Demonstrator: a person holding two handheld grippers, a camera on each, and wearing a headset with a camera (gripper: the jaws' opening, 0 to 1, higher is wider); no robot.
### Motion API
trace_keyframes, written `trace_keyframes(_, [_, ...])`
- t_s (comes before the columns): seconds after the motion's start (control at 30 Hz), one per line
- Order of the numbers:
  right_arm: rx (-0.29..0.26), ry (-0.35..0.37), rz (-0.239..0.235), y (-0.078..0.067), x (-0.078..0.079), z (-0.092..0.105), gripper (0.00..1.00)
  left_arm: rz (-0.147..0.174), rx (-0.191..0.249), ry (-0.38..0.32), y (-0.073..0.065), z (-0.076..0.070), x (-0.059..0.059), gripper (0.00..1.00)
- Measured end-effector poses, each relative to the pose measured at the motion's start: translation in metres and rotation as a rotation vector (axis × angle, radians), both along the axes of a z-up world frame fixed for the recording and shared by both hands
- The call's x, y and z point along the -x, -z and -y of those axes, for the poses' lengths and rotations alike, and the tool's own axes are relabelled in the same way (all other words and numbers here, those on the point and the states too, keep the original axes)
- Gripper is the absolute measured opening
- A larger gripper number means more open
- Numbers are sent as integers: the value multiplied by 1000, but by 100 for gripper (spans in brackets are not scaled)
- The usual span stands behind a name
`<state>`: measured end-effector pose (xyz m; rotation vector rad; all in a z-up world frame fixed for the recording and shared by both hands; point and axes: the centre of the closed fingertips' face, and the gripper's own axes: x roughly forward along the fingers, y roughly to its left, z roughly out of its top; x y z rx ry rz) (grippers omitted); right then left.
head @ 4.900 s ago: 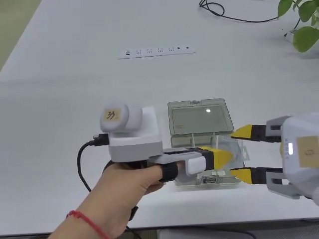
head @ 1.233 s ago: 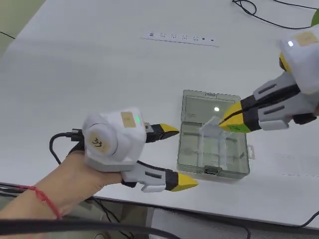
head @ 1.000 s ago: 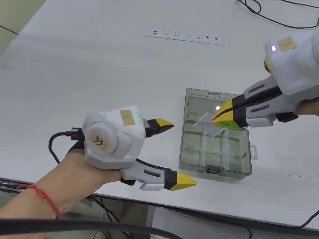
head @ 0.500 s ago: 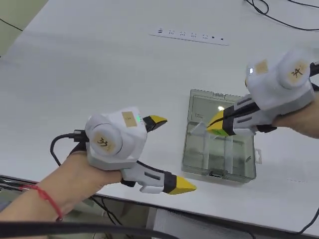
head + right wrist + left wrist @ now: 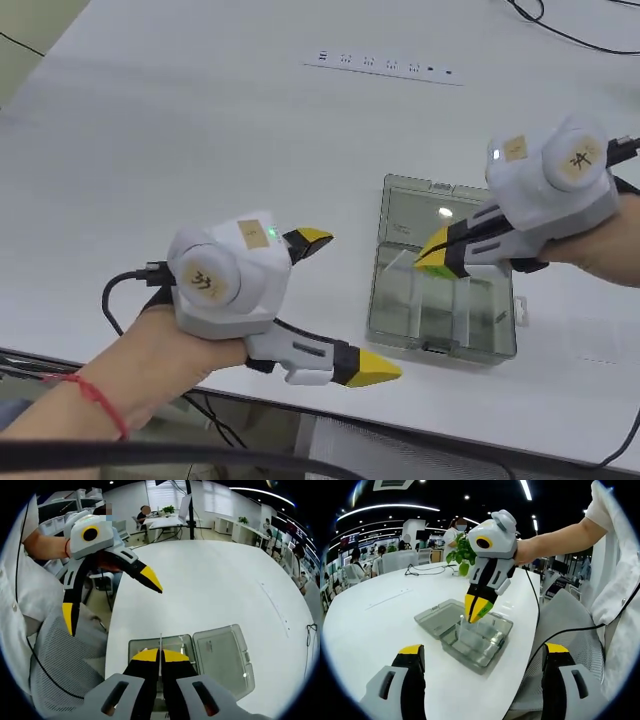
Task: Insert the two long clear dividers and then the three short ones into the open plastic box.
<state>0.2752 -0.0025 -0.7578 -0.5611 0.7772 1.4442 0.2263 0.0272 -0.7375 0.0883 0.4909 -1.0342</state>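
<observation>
Nearest, the left gripper (image 5: 344, 303) hangs with jaws spread wide, left of the open box (image 5: 440, 346). Beyond it, the right gripper (image 5: 431, 254) pinches a clear divider (image 5: 160, 642) over the box, its thin edge plainest in the right gripper view. A power strip (image 5: 385, 68) lies far back.

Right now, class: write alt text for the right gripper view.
The right gripper, jaws shut on a clear divider, holds it edge-on over the open plastic box on a white table. The left gripper hovers open beyond.
</observation>
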Motion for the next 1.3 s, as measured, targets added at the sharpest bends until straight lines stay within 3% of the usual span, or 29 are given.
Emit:
trace_keyframes(0.23, [11, -29, 36, 7, 2, -3, 2, -14, 12, -7, 2, 1, 0, 100])
trace_keyframes(0.93, [93, -68, 28, 41, 5, -16, 2, -25, 24, -3, 5, 3, -1, 100])
trace_keyframes(1.13, [83, -61, 13, 39, 6, -15, 2, -27, 23, -4, 6, 1, -2, 100])
trace_keyframes(1.3, [36, -46, 5, 31, 8, -13, 2, -29, 24, -6, 6, 0, -2, 99])
